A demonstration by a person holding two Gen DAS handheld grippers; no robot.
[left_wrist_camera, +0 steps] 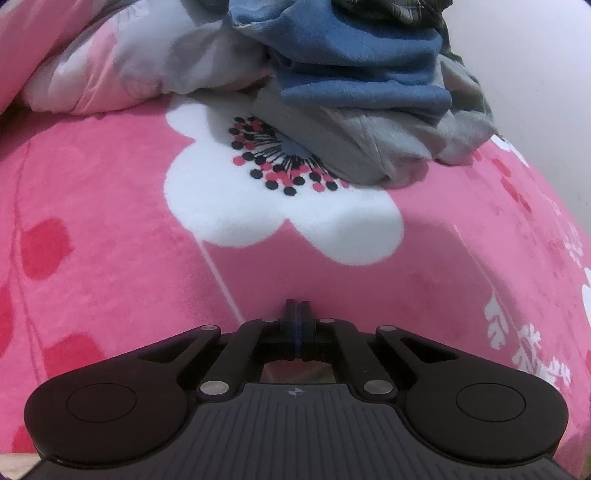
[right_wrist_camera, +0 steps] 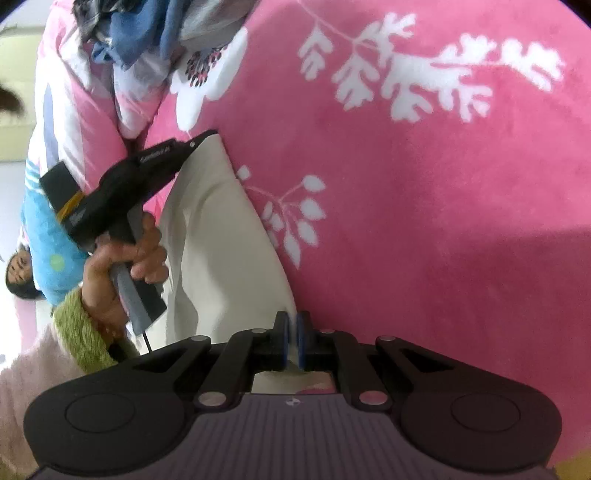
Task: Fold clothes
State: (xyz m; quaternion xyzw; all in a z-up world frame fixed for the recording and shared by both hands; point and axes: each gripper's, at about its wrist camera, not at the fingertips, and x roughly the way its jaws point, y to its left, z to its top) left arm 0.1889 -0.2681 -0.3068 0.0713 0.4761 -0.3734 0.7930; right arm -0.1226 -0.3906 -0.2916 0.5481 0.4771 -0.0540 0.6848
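Note:
A cream-white garment lies stretched in a long strip on the pink flowered blanket. My right gripper is shut on its near end; cloth shows between the pads. My left gripper reaches the far end of the garment in the right wrist view, held by a hand. In the left wrist view the left gripper has its pads closed together low over the blanket; the cream cloth is not visible there.
A pile of other clothes, blue and grey, sits at the far side of the bed beside a rumpled pink and grey quilt. The pile also shows in the right wrist view. A pale wall is at the right.

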